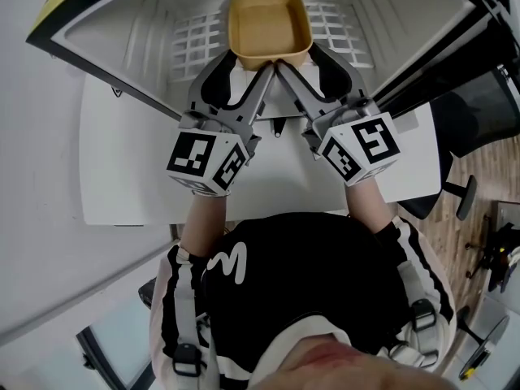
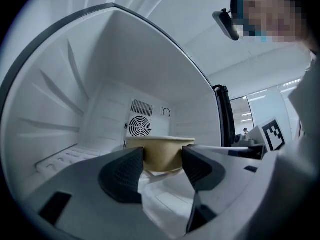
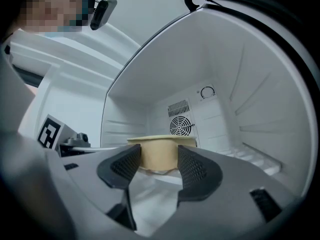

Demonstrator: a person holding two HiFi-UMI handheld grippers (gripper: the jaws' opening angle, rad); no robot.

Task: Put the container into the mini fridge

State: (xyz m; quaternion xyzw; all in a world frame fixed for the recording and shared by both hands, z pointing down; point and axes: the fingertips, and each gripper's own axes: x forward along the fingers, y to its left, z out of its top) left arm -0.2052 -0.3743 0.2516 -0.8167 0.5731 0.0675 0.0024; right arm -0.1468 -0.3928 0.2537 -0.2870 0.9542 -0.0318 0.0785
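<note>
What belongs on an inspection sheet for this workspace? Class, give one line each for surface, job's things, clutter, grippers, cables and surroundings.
Surface: white table, with the mini fridge at its far side.
Job's things: tan container, empty, held inside the open mini fridge; whether it touches the fridge floor cannot be told.
Clutter: nothing seen.
Grippers: left gripper and right gripper are both shut on the container's near side.
Cables: nothing seen.
Surroundings: office chair and wood floor to the right.

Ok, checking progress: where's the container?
Head view, top centre: the container is inside the open mini fridge, its near side held by left gripper and right gripper.
</note>
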